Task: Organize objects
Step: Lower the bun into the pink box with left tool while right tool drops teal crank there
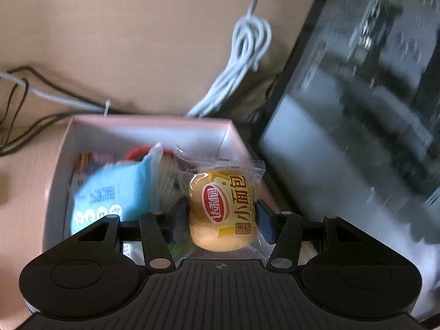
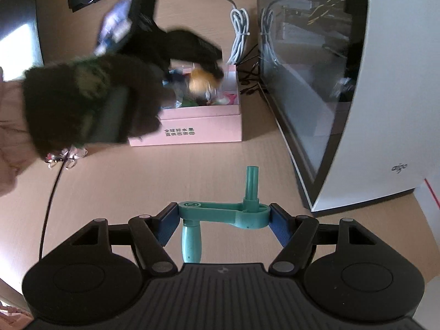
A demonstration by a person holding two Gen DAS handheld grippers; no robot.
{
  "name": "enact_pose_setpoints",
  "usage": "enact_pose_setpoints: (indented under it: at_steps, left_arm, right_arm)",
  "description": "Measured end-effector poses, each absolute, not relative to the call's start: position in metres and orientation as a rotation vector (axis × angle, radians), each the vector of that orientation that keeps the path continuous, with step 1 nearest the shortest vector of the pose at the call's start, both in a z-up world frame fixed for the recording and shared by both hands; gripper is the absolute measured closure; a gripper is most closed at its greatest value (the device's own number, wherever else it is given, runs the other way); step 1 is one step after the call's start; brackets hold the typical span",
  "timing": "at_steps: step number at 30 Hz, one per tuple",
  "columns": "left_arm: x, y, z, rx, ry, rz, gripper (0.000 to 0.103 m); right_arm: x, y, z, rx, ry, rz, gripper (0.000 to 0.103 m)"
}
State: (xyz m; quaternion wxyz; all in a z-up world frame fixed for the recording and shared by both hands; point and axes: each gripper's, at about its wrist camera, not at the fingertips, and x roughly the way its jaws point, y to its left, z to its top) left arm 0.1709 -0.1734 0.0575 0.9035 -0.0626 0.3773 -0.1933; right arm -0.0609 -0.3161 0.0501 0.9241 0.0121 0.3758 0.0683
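We list a pale wooden desk (image 2: 192,170); on it an open pink cardboard box (image 1: 148,129), already part filled. Left tool (image 1: 222,214): pads pressed on a small yellow bun in clear printed wrapper (image 1: 222,209), held above the box's right side. Right tool (image 2: 223,218): clamped across a teal plastic crank handle (image 2: 224,211), above the desk, short of the box. We judge the bun's drop is in hand; next, lower and release.

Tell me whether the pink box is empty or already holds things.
Already holds things. The pink box has a light blue packet and other blurred items inside; the wrapped small bread is held above it by the left hand-held gripper.
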Motion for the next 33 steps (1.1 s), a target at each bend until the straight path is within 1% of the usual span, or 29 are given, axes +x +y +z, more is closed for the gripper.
enact_pose_setpoints:
  at_steps: [1, 4, 7, 11, 12, 16, 19, 22, 26, 28, 31, 33]
  left_arm:
    - [0.164, -0.177, 0.055, -0.078, 0.77, -0.392, 0.044]
    - [0.153, -0.187, 0.052, 0.049, 0.822, -0.371, 0.044]
    - [0.153, -0.172, 0.06, -0.043, 0.902, -0.368, 0.045]
    - [0.148, -0.144, 0.078, -0.221, 0.947, -0.447, 0.045]
    - [0.144, -0.134, 0.085, -0.259, 0.936, -0.467, 0.045]
    - [0.117, -0.09, 0.115, -0.357, 0.798, -0.51, 0.045]
    - [0.09, -0.051, 0.123, -0.359, 0.723, -0.506, 0.045]
    - [0.072, -0.017, 0.114, -0.322, 0.72, -0.46, 0.045]
    - [0.044, 0.032, 0.089, -0.369, 0.782, -0.342, 0.046]
    - [0.035, 0.053, 0.074, -0.433, 0.819, -0.283, 0.046]
    - [0.016, 0.08, 0.06, -0.477, 0.848, -0.193, 0.047]
    - [0.004, 0.096, 0.054, -0.505, 0.855, -0.154, 0.047]
  right_arm:
    - [-0.061, -0.319, 0.049, 0.03, 0.775, 0.139, 0.033]
    - [-0.059, -0.326, 0.046, 0.041, 0.793, 0.129, 0.033]
    - [-0.052, -0.325, 0.044, 0.036, 0.802, 0.128, 0.033]
    - [-0.045, -0.318, 0.046, 0.015, 0.787, 0.156, 0.033]
    - [-0.042, -0.315, 0.047, 0.009, 0.785, 0.16, 0.033]
    - [-0.028, -0.307, 0.058, 0.021, 0.758, 0.173, 0.033]
    - [-0.011, -0.298, 0.08, 0.037, 0.7, 0.193, 0.033]
    - [0.024, -0.289, 0.109, 0.064, 0.633, 0.207, 0.033]
    - [0.097, -0.282, 0.137, 0.222, 0.589, 0.197, 0.033]
    - [0.144, -0.285, 0.135, 0.324, 0.621, 0.174, 0.033]
    - [0.201, -0.286, 0.117, 0.414, 0.714, 0.15, 0.032]
    - [0.218, -0.289, 0.108, 0.48, 0.751, 0.108, 0.032]
